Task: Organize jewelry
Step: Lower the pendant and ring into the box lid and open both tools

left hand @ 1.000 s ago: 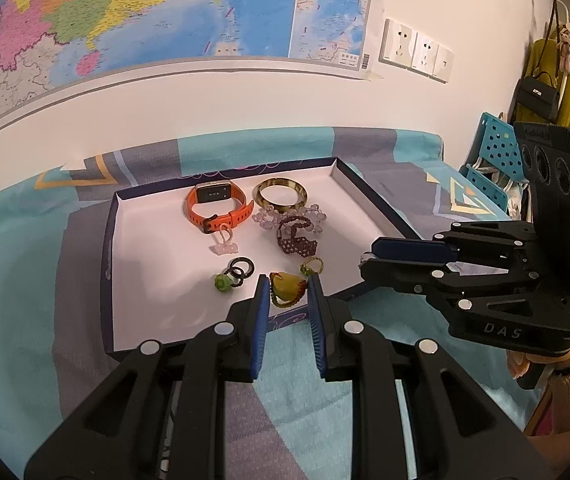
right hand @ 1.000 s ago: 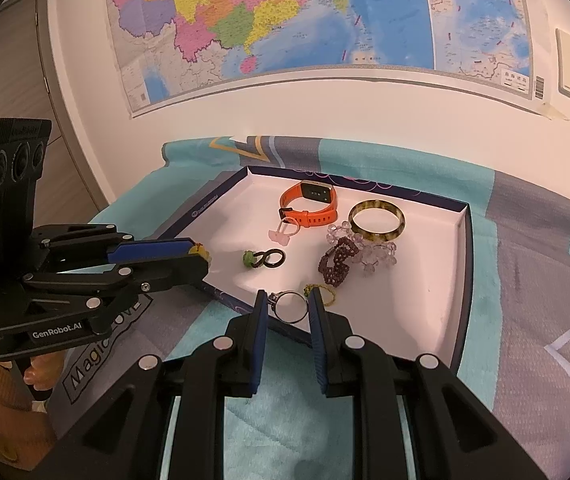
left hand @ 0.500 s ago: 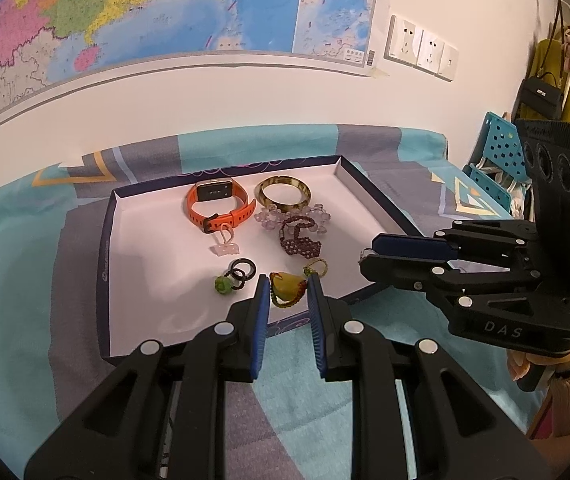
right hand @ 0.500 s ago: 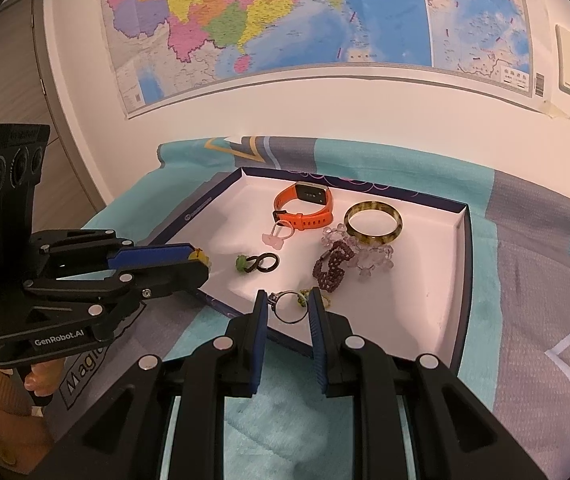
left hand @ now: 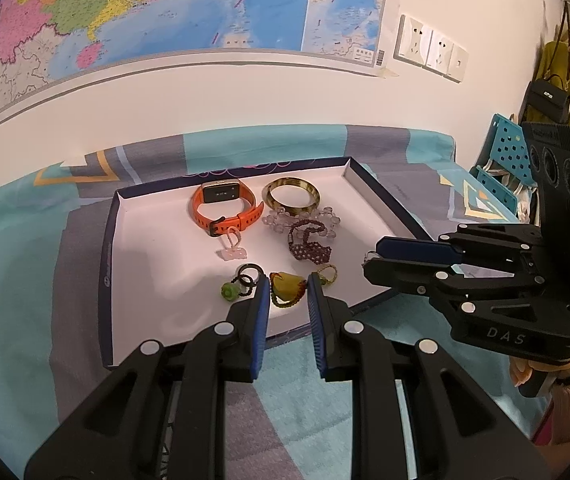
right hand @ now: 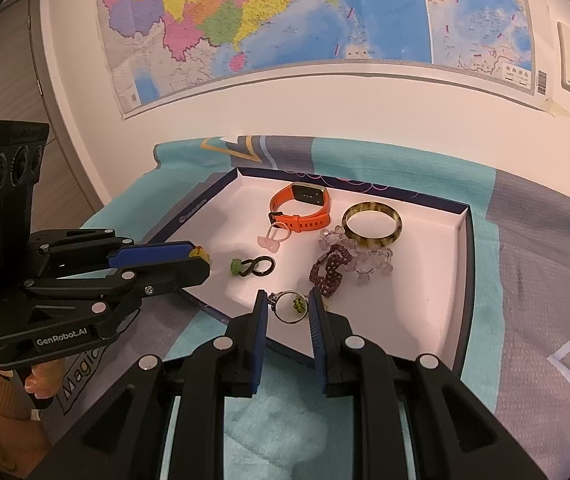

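A white tray (left hand: 157,264) with a dark rim holds an orange watch (left hand: 225,208), an amber bangle (left hand: 291,200), a clear bead bracelet (left hand: 325,220), a maroon bead bracelet (left hand: 309,246), a pink ring (left hand: 232,246), a black ring with a green bead (left hand: 241,282) and a small gold ring (left hand: 327,272). My left gripper (left hand: 285,294) is shut on a yellow bead ornament (left hand: 287,288) above the tray's near edge. My right gripper (right hand: 287,306) is shut on a silver ring (right hand: 289,307) over the tray's near edge; it also shows in the left wrist view (left hand: 369,260).
The tray (right hand: 457,288) lies on a teal and grey patterned cloth (left hand: 17,280). A wall with a map stands close behind. A blue perforated chair (left hand: 505,160) and hanging bags are at the far right. The left gripper (right hand: 201,258) appears at the left of the right wrist view.
Both grippers have drawn back slightly from the tray with their items still held. The tray's contents have not moved.
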{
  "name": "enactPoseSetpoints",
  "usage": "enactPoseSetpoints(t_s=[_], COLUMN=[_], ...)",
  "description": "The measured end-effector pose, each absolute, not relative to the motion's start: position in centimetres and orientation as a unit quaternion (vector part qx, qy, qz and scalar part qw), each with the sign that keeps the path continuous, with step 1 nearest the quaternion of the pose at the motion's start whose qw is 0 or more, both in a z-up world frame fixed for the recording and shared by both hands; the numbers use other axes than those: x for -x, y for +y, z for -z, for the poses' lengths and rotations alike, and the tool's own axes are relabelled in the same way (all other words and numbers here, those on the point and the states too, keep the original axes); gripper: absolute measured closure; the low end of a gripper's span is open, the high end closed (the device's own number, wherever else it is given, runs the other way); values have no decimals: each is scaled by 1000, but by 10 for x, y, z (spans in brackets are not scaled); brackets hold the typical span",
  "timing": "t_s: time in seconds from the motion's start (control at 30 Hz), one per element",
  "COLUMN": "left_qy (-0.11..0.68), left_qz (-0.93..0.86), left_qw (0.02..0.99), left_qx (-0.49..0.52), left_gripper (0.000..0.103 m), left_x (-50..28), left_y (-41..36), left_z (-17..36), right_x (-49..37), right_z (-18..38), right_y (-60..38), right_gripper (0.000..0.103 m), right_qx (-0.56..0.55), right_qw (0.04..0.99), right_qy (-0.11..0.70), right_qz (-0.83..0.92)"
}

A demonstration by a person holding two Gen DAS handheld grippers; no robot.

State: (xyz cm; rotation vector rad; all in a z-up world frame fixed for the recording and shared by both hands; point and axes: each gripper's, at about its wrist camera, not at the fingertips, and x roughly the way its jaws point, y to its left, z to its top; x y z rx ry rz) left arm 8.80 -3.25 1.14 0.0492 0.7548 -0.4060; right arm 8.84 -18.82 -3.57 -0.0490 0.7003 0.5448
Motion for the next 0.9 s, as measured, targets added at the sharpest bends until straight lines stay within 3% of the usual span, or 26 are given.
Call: enactPoseSetpoints(t_s=[0.9], left_qy=[389], left_qz=[172], left_qw=[905], left_qx=[-23], left_gripper=[83], left_x=[-113], left_y=[-31], left_z=[6], right_x=[-109], right_z=[46], right_y=[-180], right_gripper=[84], right_qx=[31], right_qw=[898], right_qy=[355], right_qz=[-257])
